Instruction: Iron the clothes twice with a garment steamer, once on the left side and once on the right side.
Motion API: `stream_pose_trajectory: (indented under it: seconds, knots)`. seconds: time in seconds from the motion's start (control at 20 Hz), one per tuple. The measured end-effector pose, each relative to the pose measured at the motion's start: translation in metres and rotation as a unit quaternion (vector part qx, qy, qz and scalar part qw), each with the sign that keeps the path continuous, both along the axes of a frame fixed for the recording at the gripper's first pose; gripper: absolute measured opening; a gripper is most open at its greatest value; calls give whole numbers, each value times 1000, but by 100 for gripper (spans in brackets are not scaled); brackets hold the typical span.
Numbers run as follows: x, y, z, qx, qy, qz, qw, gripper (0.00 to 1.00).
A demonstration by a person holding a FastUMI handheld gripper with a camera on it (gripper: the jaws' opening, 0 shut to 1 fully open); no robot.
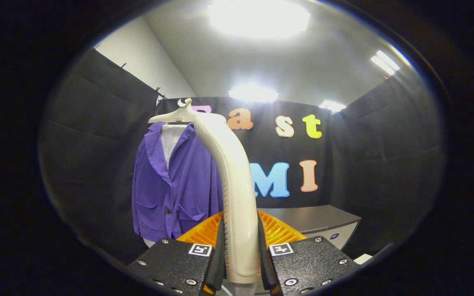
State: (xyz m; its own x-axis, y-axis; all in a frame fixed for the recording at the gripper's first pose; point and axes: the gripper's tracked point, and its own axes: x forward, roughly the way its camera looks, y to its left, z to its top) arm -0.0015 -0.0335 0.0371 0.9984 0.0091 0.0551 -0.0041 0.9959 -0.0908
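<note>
The gripper (pixel 241 255) is closed tight on a cream steamer handle (pixel 233 172), which rises upright just right of a hanging purple jacket (pixel 171 181).

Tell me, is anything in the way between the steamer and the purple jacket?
Nothing visible is. The gripper is shut on the steamer handle, whose head rises beside the purple jacket on its hanger, beyond the fingers.

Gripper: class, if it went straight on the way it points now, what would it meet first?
Probably the purple jacket on its hanger; the gripper, shut on the steamer handle, aims the handle's top near the jacket's collar, though depth is unclear.
</note>
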Motion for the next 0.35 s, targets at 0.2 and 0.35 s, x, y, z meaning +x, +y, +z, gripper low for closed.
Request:
stream_pose_trajectory:
  seconds: [0.2, 0.35]
  knots:
    - [-6, -3, -16, 4, 18, -4, 1000, 36]
    - [-8, -5, -20, 11, 21, -12, 1000, 36]
